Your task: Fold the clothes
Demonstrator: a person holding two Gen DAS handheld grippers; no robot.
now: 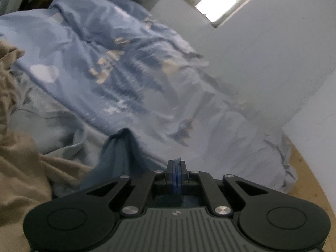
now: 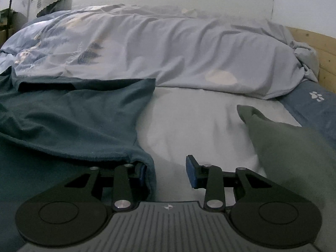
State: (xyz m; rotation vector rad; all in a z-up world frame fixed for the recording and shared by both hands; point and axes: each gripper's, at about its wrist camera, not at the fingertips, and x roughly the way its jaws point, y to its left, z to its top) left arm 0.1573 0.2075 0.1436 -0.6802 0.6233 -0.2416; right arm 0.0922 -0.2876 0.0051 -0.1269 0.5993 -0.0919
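A dark teal garment (image 2: 73,121) lies spread on the bed's white sheet (image 2: 189,121), taking up the left half of the right wrist view. My right gripper (image 2: 166,171) is open at the garment's near right edge; the cloth drapes over its left finger, and the right finger (image 2: 192,172) is bare. In the left wrist view my left gripper (image 1: 176,172) is shut on a pinch of the same teal garment (image 1: 121,153), which hangs down to its left, lifted above the bed. That view is blurred.
A rumpled pale blue printed duvet (image 2: 168,48) lies along the wall behind the garment. A grey-green garment (image 2: 289,153) is at the right, a beige cloth (image 1: 19,168) at the left. A blue paw-print pillow (image 2: 315,103) and wooden bed frame (image 2: 321,50) are far right.
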